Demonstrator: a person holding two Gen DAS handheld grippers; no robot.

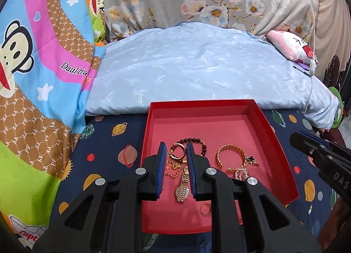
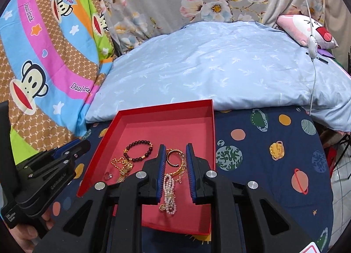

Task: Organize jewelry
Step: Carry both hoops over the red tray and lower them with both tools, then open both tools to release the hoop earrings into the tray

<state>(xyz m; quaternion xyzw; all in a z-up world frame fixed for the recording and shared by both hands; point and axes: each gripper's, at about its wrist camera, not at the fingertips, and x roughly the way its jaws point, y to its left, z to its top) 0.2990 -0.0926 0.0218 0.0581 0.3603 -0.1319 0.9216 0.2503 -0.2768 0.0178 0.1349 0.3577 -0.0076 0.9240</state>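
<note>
Only your right claw saw the bumpy pearl string under it; both claws, your left claw too, were slightly open, holding nothing, above the red tray.

Both wrist views look forward and steeply down, close over the red tray on the bed; each shares the tray and pillows.

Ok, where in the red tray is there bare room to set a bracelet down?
The far half of the shallow red cardboard tray is bare, between its back wall and the dark beaded bracelet. The near half is crowded: gold link watch, gold bangle, pearl strand.
</note>
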